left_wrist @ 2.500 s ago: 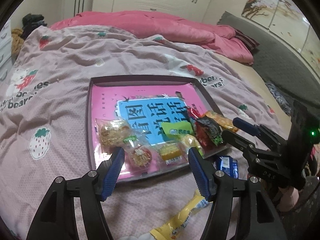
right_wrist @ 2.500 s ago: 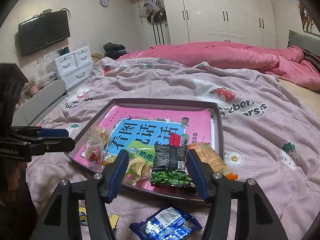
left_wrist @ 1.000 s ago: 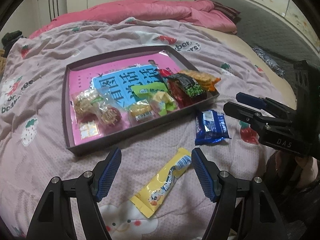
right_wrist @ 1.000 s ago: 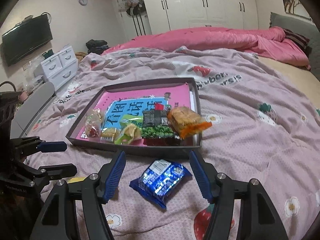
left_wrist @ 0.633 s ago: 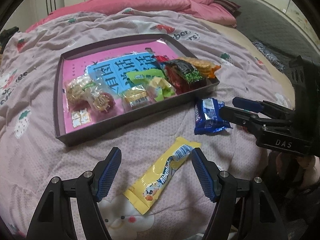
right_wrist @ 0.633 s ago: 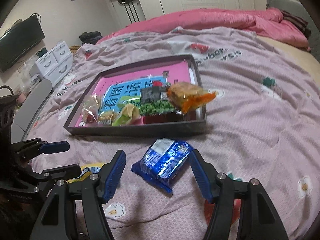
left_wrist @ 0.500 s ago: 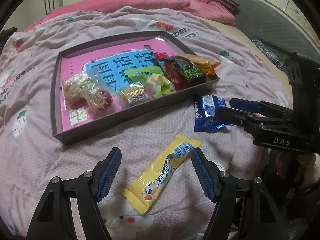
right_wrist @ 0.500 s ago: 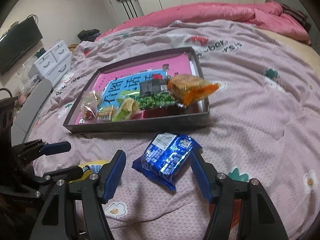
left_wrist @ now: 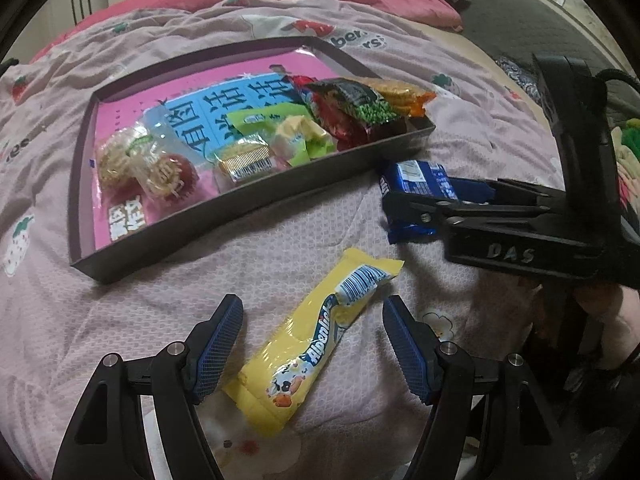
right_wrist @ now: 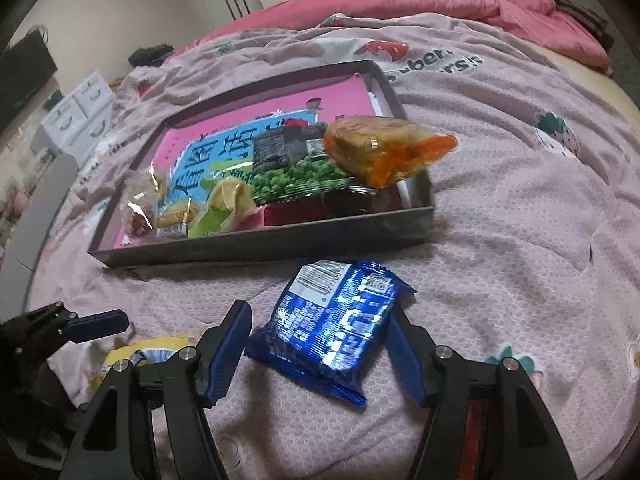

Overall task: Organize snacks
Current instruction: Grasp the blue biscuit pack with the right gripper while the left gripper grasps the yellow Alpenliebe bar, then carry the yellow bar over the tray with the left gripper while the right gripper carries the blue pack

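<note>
Two pkts – each btwn open tongs.

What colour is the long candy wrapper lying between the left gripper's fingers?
Yellow long candy wrapper, with a white barcode panel; clearest in the left wrist view.

Glossy foil on blue snack packet; glossy plastic on yellow Alpenliebe wrapper; beneath both, matt dimpled cloth bedspread.

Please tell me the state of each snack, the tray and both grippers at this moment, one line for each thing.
yellow candy packet: flat on bedspread, outside tray, between open pads.
blue snack packet: on bedspread, outside tray, not gripped.
tray: on bed, holding several snacks.
orange packet: overhanging tray's corner.
left gripper: open.
right gripper: open.
</note>
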The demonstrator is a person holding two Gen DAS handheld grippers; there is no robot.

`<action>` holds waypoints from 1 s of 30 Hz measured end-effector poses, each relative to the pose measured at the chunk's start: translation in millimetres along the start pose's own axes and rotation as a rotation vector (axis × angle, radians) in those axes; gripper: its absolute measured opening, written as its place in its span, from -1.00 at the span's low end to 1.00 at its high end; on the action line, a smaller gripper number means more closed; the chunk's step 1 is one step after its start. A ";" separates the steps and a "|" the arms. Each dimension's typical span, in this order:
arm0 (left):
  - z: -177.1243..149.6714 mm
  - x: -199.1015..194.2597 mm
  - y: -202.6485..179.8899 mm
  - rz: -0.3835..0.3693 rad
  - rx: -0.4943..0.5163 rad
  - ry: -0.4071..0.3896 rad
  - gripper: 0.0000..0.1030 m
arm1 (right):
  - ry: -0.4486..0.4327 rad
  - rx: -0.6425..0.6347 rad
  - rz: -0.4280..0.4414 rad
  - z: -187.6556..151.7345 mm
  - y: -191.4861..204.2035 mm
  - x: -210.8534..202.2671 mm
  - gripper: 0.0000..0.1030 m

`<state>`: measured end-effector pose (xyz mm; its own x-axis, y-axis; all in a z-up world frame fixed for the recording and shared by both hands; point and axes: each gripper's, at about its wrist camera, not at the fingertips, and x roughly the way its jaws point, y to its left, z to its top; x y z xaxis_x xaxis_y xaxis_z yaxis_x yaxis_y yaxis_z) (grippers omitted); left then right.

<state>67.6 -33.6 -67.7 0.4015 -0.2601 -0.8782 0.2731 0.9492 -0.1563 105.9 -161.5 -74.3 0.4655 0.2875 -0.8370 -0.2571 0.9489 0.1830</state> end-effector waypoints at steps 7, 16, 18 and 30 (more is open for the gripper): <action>-2.5 12.5 -5.0 -0.004 0.013 0.028 0.44 | -0.014 -0.139 -0.084 -3.5 13.5 7.8 0.11; -0.6 21.7 -9.7 0.027 0.038 0.031 0.27 | -0.009 -0.111 -0.029 -6.0 0.5 -4.6 0.01; -0.1 21.0 -9.9 0.033 0.045 0.026 -0.09 | -0.020 -0.093 -0.006 -6.3 -2.5 -9.6 0.00; 5.5 -12.8 -3.8 -0.077 -0.013 -0.062 -0.63 | -0.151 -0.085 0.074 0.4 -3.3 -42.4 -0.01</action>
<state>66.2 -34.9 -53.4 0.4330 -0.3424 -0.8338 0.2941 0.9281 -0.2284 87.3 -176.8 -39.2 0.5633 0.3783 -0.7346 -0.3628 0.9120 0.1914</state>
